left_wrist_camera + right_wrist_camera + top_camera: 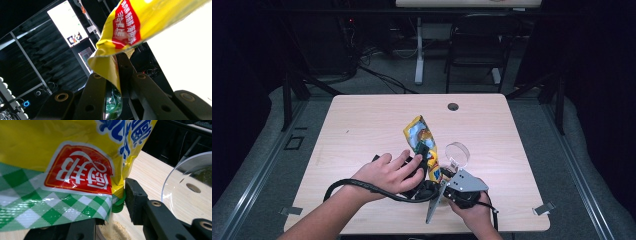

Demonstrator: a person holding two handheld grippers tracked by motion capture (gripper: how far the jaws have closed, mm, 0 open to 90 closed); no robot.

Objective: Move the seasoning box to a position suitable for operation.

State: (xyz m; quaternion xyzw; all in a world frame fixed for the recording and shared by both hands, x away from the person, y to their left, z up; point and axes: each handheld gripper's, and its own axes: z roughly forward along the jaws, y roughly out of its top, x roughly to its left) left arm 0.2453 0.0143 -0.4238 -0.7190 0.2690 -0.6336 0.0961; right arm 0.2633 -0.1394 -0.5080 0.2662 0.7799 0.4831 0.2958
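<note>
In the high view, a light wooden table fills the middle of the frame. A yellow plastic pouch printed in blue, red and green stands tilted just below centre, its top leaning toward the upper left. The person's left hand wraps the left gripper, whose black jaws close on the pouch's lower part. At lower right of centre the right hand holds the right gripper, topped by a grey three-cornered plate, its tip touching the pouch's bottom. A clear round plastic container sits just right of the pouch.

In the left gripper view, the yellow pouch crosses the upper right of the frame and a fold of it drops between the two black jaws, which pinch it at lower centre.

In the right gripper view, the pouch covers the upper left, with a red label and green check pattern. Its green spout sits against the right-hand jaw; whether that gripper clamps it I cannot tell. Pale powder lies below at bottom centre, and the clear container curves at right.
</note>
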